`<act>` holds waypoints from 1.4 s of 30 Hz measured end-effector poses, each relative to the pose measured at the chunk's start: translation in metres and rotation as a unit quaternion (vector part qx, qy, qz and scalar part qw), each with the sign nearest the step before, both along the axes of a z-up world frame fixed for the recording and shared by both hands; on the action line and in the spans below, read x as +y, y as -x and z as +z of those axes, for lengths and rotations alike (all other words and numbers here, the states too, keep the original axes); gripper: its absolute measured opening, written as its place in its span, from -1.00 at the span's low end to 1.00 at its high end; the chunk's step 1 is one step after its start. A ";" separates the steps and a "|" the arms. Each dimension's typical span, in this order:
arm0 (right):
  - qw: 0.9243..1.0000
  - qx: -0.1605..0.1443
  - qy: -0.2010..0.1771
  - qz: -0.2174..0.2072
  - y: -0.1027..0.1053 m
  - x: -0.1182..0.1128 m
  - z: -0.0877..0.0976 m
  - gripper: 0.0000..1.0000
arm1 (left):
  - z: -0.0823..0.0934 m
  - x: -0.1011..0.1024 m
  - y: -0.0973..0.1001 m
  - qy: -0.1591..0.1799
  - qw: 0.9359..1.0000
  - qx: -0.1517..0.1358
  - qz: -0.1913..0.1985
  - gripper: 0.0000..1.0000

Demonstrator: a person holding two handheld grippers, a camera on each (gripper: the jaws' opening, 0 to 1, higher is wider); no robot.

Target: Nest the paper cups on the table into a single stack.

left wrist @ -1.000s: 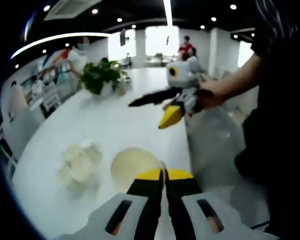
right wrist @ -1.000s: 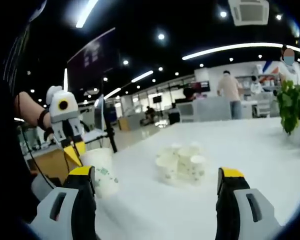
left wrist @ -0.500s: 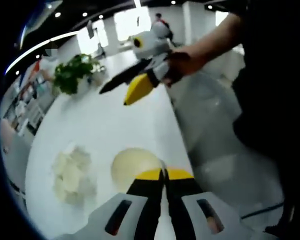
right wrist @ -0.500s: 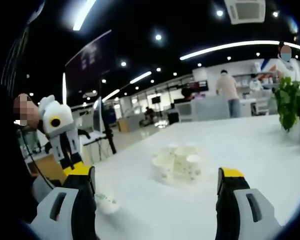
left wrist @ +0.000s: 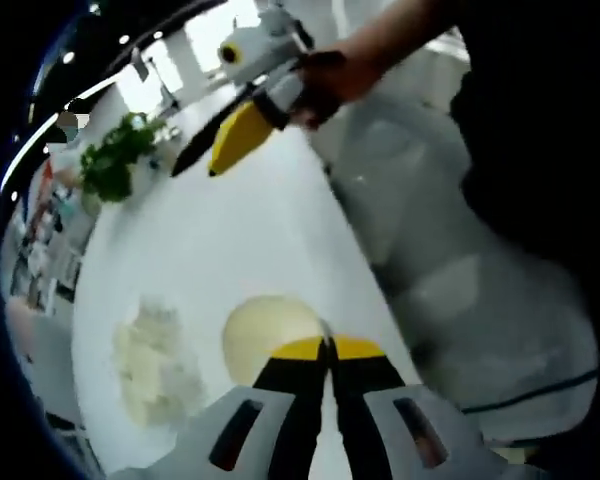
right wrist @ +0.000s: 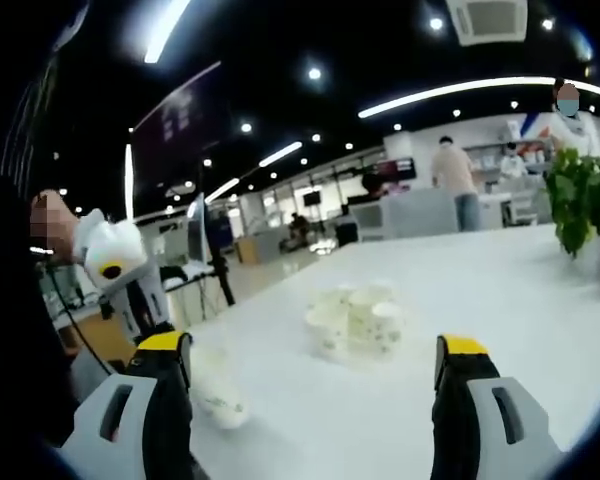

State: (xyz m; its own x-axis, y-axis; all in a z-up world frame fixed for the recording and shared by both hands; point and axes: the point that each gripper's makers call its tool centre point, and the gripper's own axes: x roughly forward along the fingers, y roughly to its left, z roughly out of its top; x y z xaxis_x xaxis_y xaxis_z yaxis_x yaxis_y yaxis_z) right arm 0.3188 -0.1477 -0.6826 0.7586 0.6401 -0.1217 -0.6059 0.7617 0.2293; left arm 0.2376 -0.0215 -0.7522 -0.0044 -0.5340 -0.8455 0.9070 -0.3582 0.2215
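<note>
Left gripper view: left gripper (left wrist: 329, 345) seen rising from the bottom, yellow-tipped jaws pressed together on the near rim of a single paper cup (left wrist: 265, 335), open mouth facing the camera. Noted a blurred cluster of paper cups (left wrist: 155, 360) to the left of that cup, resting on the white bench (left wrist: 230, 240), near it but apart. Spotted the right gripper (left wrist: 225, 145) higher up over the far part of the bench, held in a person's hand (left wrist: 325, 75), black and yellow jaws parted. Found a potted plant (left wrist: 115, 165) standing towards the far end of the bench. Right gripper view: right gripper (right wrist: 310, 365) shown with jaws spread wide at either side of the bottom edge, nothing between them. Saw the cluster of paper cups (right wrist: 355, 320) standing upright and touching one another in the middle of the bench (right wrist: 500, 300), well ahead of the jaws. Caught the single paper cup (right wrist: 218, 392) tilted low at the left, just beside the left-hand jaw, with the left gripper (right wrist: 130, 290) above it; could not tell the exact grip from this side. Glimpsed the potted plant (right wrist: 580, 205) at the right edge and people standing in the room beyond.
</note>
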 end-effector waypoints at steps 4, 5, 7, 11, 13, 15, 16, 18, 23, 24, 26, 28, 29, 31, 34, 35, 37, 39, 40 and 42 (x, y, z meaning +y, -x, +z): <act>1.000 0.000 -0.003 -0.002 0.002 -0.002 0.000 0.98 | -0.009 0.000 0.001 -0.020 0.999 -0.019 -0.030 -1.00; 1.000 0.001 -0.003 -0.002 0.002 -0.003 0.000 0.98 | -0.009 0.000 0.001 -0.020 0.999 -0.019 -0.032 -1.00; 1.000 0.003 -0.006 0.000 0.004 -0.004 -0.001 0.95 | -0.012 0.000 -0.001 -0.026 0.999 -0.021 -0.036 -1.00; 1.000 0.003 -0.006 -0.007 0.004 -0.008 -0.002 0.98 | -0.016 0.002 -0.001 -0.039 0.997 -0.033 -0.058 -1.00; 1.000 0.002 -0.008 -0.011 0.004 -0.010 -0.001 0.98 | -0.018 0.001 -0.001 -0.039 0.997 -0.036 -0.063 -1.00; 1.000 0.004 -0.008 -0.012 0.004 -0.012 -0.002 0.97 | -0.018 0.000 -0.001 -0.035 0.997 -0.033 -0.061 -1.00; 1.000 0.004 -0.008 -0.012 0.004 -0.012 -0.002 0.97 | -0.018 0.000 -0.002 -0.034 0.997 -0.034 -0.060 -1.00; 1.000 0.005 -0.007 -0.012 0.005 -0.013 -0.003 0.96 | -0.019 -0.001 -0.004 -0.034 0.996 -0.043 -0.065 -1.00; 1.000 0.010 -0.007 -0.015 0.007 -0.016 -0.005 0.95 | -0.029 -0.001 -0.003 -0.044 0.996 -0.040 -0.071 -1.00; 1.000 0.010 -0.006 -0.016 0.007 -0.017 -0.005 0.95 | -0.030 -0.001 -0.002 -0.045 0.996 -0.038 -0.073 -1.00; 1.000 0.012 -0.007 -0.018 0.007 -0.018 -0.006 0.95 | -0.033 -0.001 -0.002 -0.048 0.996 -0.036 -0.072 -1.00; 1.000 0.012 -0.008 -0.018 0.007 -0.018 -0.006 0.95 | -0.034 -0.001 -0.001 -0.047 0.996 -0.034 -0.071 -1.00; 1.000 0.013 -0.009 -0.017 0.007 -0.018 -0.006 0.94 | -0.035 -0.001 0.000 -0.047 0.996 -0.033 -0.073 -1.00; 1.000 0.014 -0.008 -0.018 0.007 -0.018 -0.007 0.94 | -0.038 0.001 0.000 -0.050 0.995 -0.035 -0.077 -1.00; 1.000 0.012 -0.009 -0.020 0.007 -0.018 -0.005 0.94 | -0.041 0.002 0.000 -0.051 0.995 -0.034 -0.077 -1.00; 1.000 0.013 -0.009 -0.020 0.007 -0.018 -0.005 0.94 | -0.041 0.002 -0.001 -0.052 0.995 -0.034 -0.077 -1.00; 1.000 0.015 -0.010 -0.021 0.007 -0.019 -0.006 0.94 | -0.042 0.001 0.000 -0.051 0.995 -0.032 -0.078 -1.00; 1.000 0.017 -0.007 -0.021 0.007 -0.019 -0.007 0.94 | -0.044 0.000 0.000 -0.046 0.996 -0.030 -0.077 -1.00; 1.000 0.017 -0.008 -0.022 0.006 -0.020 -0.007 0.94 | -0.045 0.001 0.000 -0.047 0.996 -0.028 -0.074 -1.00; 1.000 0.017 -0.010 -0.024 0.006 -0.021 -0.007 0.94 | -0.044 -0.001 -0.001 -0.042 0.996 -0.029 -0.072 -1.00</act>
State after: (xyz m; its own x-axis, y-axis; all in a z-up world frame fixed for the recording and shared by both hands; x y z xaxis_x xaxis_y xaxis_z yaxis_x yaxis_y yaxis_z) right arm 0.3127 -0.1684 -0.6894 0.7836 0.6063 -0.1356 -0.5613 0.7844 0.2639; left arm 0.2390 -0.0229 -0.7961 -0.0249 -0.4584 -0.8884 0.8313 -0.5031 0.2363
